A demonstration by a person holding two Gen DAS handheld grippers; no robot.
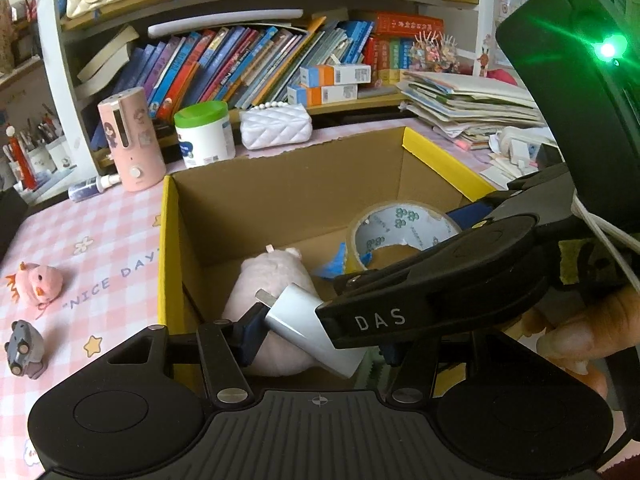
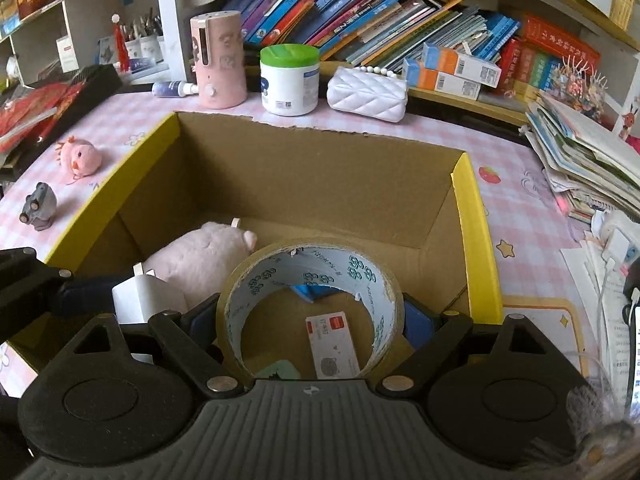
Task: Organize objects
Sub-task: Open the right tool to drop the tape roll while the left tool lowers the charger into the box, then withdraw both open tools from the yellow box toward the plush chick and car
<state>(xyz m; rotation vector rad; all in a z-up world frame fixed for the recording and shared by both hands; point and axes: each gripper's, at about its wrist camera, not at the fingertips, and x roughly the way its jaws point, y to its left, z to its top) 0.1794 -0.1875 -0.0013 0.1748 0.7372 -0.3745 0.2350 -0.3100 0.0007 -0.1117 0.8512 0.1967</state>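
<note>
As it sits clamped, tape roll [image 2: 310, 304], tan, white-lined core.

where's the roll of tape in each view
Left wrist view: the roll of tape is right of centre, over the cardboard box, held by the right gripper coming in from the right.
Right wrist view: it sits at bottom centre, clamped between that gripper's blue pads.
Shared landmark: the pink plush toy lying in the box, left of the tape in both views.

Soft even daylight, green lens flare top right, fisheye-bent edges, mostly sharp
</note>
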